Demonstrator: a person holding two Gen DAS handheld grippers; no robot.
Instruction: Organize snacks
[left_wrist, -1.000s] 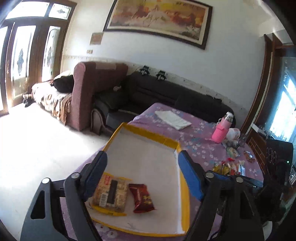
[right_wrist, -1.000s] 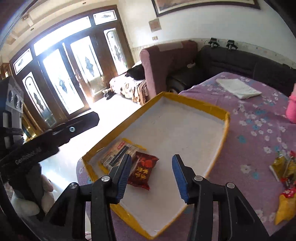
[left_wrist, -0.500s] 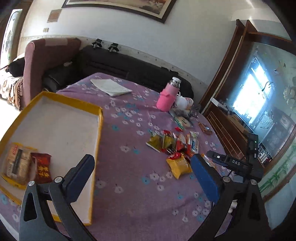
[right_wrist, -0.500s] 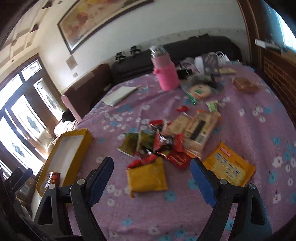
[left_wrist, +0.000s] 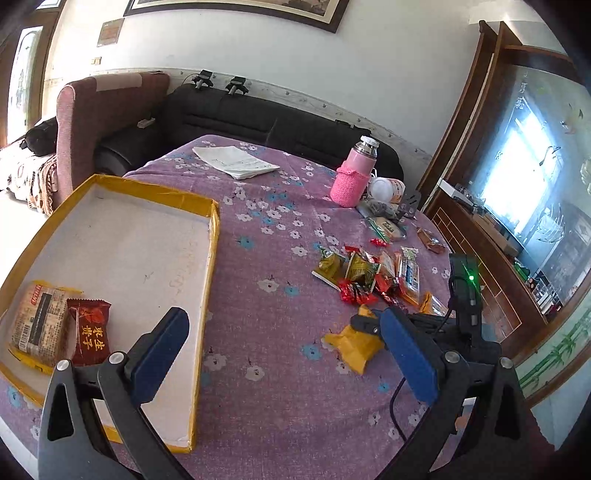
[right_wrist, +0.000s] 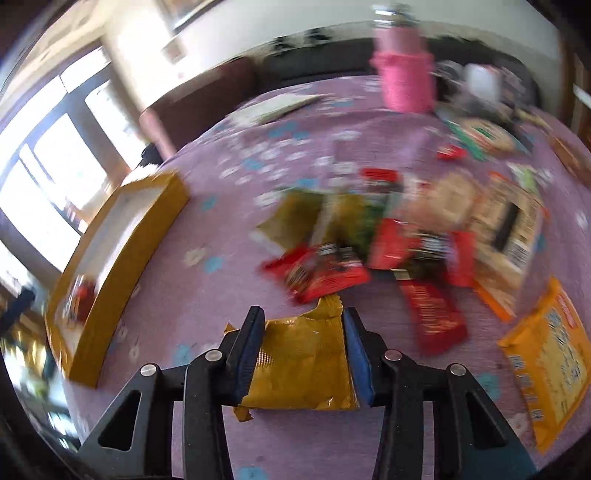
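Near the surface's right edge, my right gripper (right_wrist: 303, 347) is closing around the yellow snack packet (right_wrist: 301, 363), pads beside it, beneath the snack pile (left_wrist: 369, 275). My left gripper (left_wrist: 284, 354) hangs wide open, empty, beside the yellow-rimmed tray (left_wrist: 207, 258).

**Table under a purple flowered cloth**

The table (left_wrist: 266, 236) carries a yellow-rimmed tray (left_wrist: 212, 236) at the left, papers (left_wrist: 234, 160) at the far side, a pink flask (left_wrist: 354, 173), and a heap of snack packets (left_wrist: 369, 273) towards the right. A yellow packet (left_wrist: 354, 345) lies nearest; the clutter behind the flask is probably more wrappers.
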